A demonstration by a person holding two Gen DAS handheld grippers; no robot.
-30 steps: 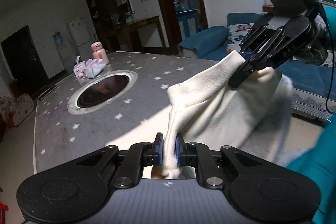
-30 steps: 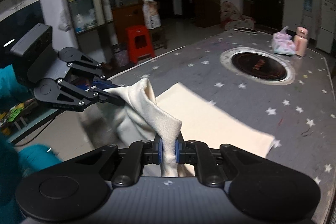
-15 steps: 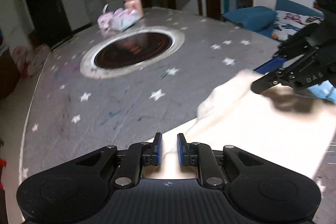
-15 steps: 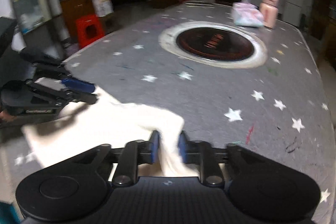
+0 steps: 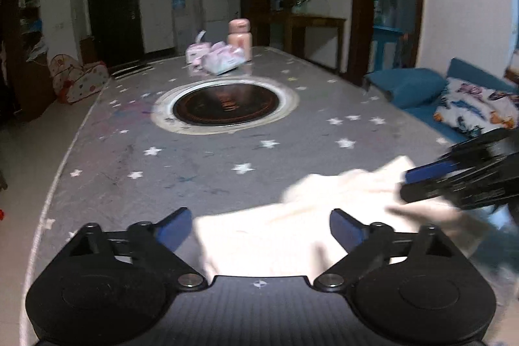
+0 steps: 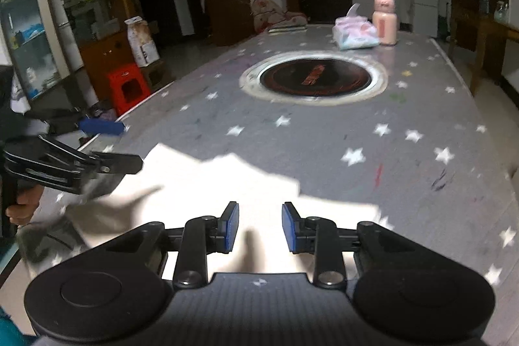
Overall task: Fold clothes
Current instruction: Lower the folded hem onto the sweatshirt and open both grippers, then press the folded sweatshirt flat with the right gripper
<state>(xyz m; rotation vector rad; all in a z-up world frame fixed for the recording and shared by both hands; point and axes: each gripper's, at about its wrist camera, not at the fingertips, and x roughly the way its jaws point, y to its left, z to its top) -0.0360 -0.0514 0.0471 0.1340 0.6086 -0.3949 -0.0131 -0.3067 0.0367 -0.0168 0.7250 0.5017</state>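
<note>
Nearest in the left wrist view, the left tongs stand wide and are opening, their blue pads clear of the cream garment lying flat on the near end of the table. In the right wrist view the right tongs are opening too, parted over the same cloth with nothing pinched. Each view catches the other tongs at its edge, blurred. Farther off sits the round inset burner, then a tissue pack and a pink bottle. Only the left view shows the blue sofa; only the right shows a red stool.
</note>
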